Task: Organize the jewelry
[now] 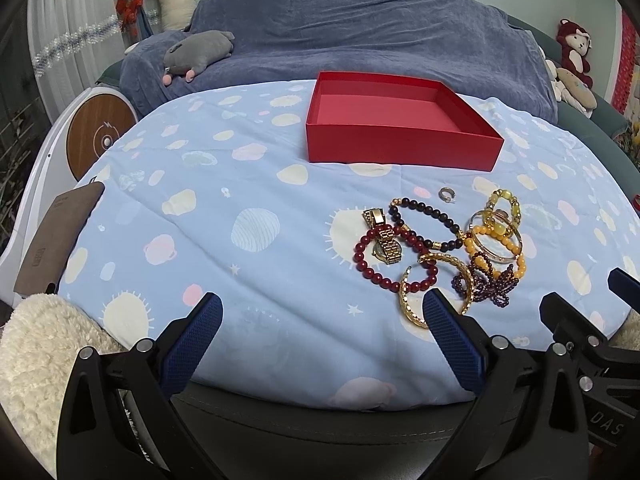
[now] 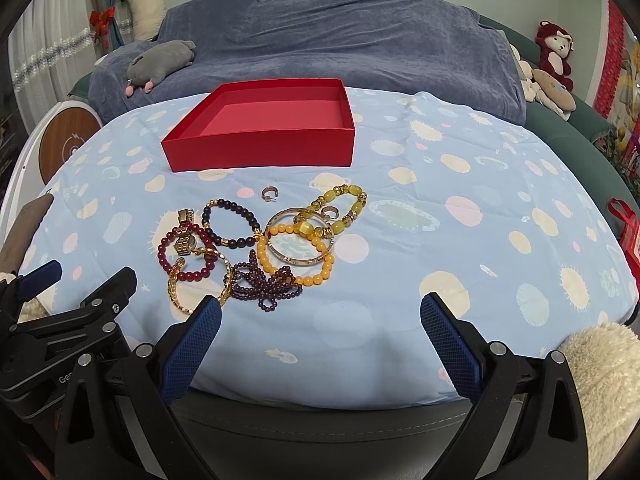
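Observation:
An empty red box [image 1: 400, 148] [image 2: 260, 152] sits at the far side of a blue patterned cloth. In front of it lies a pile of jewelry: a red bead bracelet [image 1: 370, 272] [image 2: 162, 254], a gold watch [image 1: 386, 242] [image 2: 185, 236], a dark bead bracelet [image 1: 430, 208] [image 2: 228, 208], a gold bangle [image 1: 412, 308] [image 2: 174, 292], a purple bead string [image 1: 490, 284] [image 2: 264, 284], an orange bead bracelet [image 2: 296, 278] and a yellow-green bracelet [image 1: 502, 204] [image 2: 340, 210]. A small silver ring [image 1: 445, 194] [image 2: 269, 193] lies apart. My left gripper [image 1: 322, 308] and right gripper [image 2: 320, 308] are open and empty, near the cloth's front edge.
Behind the cloth stands a sofa under a blue-grey cover [image 1: 360, 28] with a grey plush toy [image 1: 200, 50]. A brown pad [image 1: 56, 236] and a round wooden disc [image 1: 100, 136] are at the left. A fluffy cream fabric [image 2: 600, 380] lies at the front corners.

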Demonstrator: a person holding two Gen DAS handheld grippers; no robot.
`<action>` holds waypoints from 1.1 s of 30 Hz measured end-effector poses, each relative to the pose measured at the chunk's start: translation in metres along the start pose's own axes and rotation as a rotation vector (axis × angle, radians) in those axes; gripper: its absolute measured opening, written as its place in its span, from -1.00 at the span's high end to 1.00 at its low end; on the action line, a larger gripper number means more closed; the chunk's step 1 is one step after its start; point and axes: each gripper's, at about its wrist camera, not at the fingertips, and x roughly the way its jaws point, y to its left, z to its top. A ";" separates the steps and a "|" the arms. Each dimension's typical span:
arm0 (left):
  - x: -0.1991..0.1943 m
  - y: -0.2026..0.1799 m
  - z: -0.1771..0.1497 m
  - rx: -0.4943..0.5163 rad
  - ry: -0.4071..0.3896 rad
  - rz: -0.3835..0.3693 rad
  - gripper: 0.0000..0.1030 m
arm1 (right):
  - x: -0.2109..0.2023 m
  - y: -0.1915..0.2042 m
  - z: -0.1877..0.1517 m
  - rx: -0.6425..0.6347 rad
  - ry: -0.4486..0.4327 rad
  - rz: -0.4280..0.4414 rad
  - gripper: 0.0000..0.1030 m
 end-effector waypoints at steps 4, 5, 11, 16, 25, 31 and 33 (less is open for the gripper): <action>-0.002 -0.001 0.001 0.005 -0.004 0.005 -0.86 | -0.001 0.000 0.000 -0.001 -0.003 -0.002 -0.86; -0.002 -0.001 0.001 0.004 0.000 0.003 -0.86 | -0.002 0.000 0.001 0.001 -0.004 -0.003 -0.86; 0.000 0.000 0.001 -0.002 0.017 -0.005 -0.86 | -0.002 0.000 0.001 0.001 -0.005 -0.003 -0.87; 0.001 0.000 0.001 -0.005 0.018 -0.013 -0.86 | -0.002 0.000 0.001 0.000 -0.003 -0.006 -0.87; 0.002 0.000 -0.001 -0.006 0.019 -0.017 -0.86 | -0.002 -0.001 0.001 0.001 -0.004 -0.004 -0.86; 0.002 0.000 -0.001 -0.007 0.020 -0.020 -0.86 | -0.002 -0.001 0.001 0.001 -0.004 -0.003 -0.86; 0.002 -0.001 -0.001 -0.006 0.021 -0.020 -0.86 | -0.002 0.000 0.000 0.001 -0.004 -0.005 -0.86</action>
